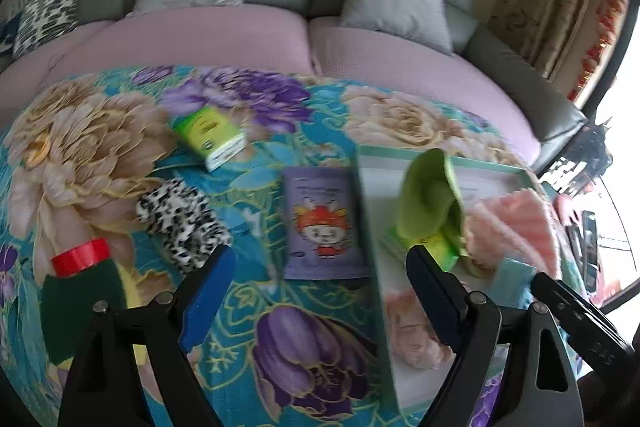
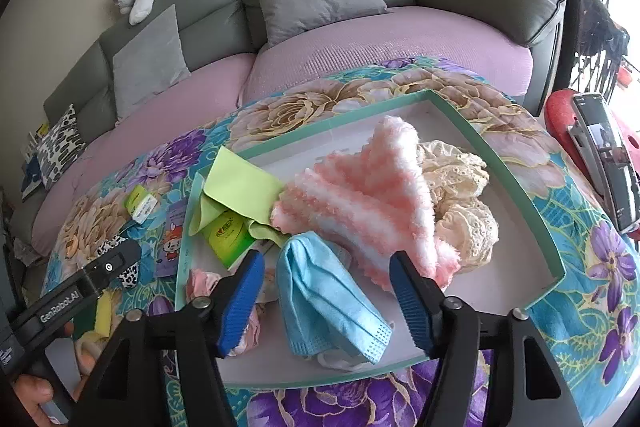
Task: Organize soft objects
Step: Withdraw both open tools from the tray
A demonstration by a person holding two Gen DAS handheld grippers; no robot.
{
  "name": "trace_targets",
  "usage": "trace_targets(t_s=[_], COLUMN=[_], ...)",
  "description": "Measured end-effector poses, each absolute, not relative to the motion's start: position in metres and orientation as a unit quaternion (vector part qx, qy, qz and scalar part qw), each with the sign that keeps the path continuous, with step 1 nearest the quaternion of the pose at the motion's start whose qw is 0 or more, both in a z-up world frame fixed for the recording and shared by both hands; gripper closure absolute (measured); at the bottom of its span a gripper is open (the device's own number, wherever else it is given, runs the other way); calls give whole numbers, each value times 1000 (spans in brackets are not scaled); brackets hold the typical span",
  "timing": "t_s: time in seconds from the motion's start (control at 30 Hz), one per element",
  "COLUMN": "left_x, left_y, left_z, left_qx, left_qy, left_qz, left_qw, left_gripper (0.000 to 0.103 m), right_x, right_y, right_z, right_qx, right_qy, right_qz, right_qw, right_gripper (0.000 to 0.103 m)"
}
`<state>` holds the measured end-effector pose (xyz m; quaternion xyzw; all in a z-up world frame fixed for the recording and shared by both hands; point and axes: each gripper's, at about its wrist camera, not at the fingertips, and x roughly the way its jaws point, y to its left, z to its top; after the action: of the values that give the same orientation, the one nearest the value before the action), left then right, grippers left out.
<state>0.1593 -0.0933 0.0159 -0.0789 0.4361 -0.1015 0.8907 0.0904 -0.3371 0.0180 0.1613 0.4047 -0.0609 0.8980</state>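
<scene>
Blue pads sit on the left gripper, and in the left wrist view its jaws stand wide apart with nothing between them. Below it lies the flowery cloth that covers the table. A spotted black-and-white scrunchie lies near the left finger. It looks puffy and light, so a pinch across its fat ring should hold it. A purple packet lies flat just beside the green-edged tray. It looks thin and smooth and may slip, so an edge is the best place to grab. A green tissue pack lies farther off. A sponge with a red band sits at the left side.

In the right wrist view, the right gripper is wide open too and holds nothing. A blue face mask lies in the tray between the fingers, not squeezed. It is thin and floppy. Next to it are a fluffy pink-and-white cloth, a cream lace piece and a green cloth. All look soft and light, and a pinch on a thick fold should work.
</scene>
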Motion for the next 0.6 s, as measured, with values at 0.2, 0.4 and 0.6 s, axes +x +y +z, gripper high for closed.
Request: trace_targets(t_s=[0.2,0.4,0.6], left_x=[163,165,164], left_y=[-86,-81,-74], left_z=[7,-1,2], left_qx=[-85,-88,-91], left_qy=[449,463,460], left_qz=[-78,-58,-45], left_qw=[886,880,882], left_gripper=[15,15,15], right_x=[92,92,93], right_y=[-337,-337,-336], right_z=[16,16,19], right_qx=[160,162,168], right_qy=[406,404,399], right_qz=[-66,-66,-65], right_qw=[897,898,899], right_gripper=[25,20,19])
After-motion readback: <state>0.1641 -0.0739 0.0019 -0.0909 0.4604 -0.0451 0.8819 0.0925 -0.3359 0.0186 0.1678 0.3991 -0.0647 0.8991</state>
